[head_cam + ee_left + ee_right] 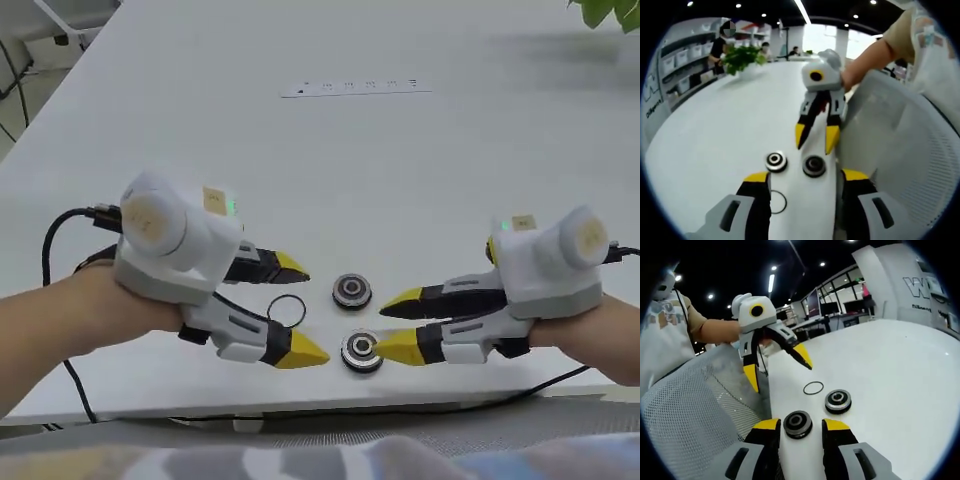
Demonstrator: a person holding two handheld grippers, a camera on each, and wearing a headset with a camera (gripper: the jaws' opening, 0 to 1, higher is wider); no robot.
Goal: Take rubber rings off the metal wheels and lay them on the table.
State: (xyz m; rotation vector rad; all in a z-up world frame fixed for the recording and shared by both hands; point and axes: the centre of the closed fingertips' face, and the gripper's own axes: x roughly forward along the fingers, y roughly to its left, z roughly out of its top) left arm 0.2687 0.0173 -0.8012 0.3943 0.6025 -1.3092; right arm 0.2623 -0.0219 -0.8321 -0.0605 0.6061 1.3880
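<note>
At the lower left of the head view the left gripper has its jaws spread wide, and a loose rubber ring lies flat on the white table between them. Just right of it sit two small metal wheels, the far wheel and the near wheel, each dark round the rim. At the lower right the right gripper is parted too, its tips flanking the near wheel. The rings look thin, light and stretchy. The wheels are stiff and likely to skid, so I'd steady one by its sides and hook its band at the rim.
</note>
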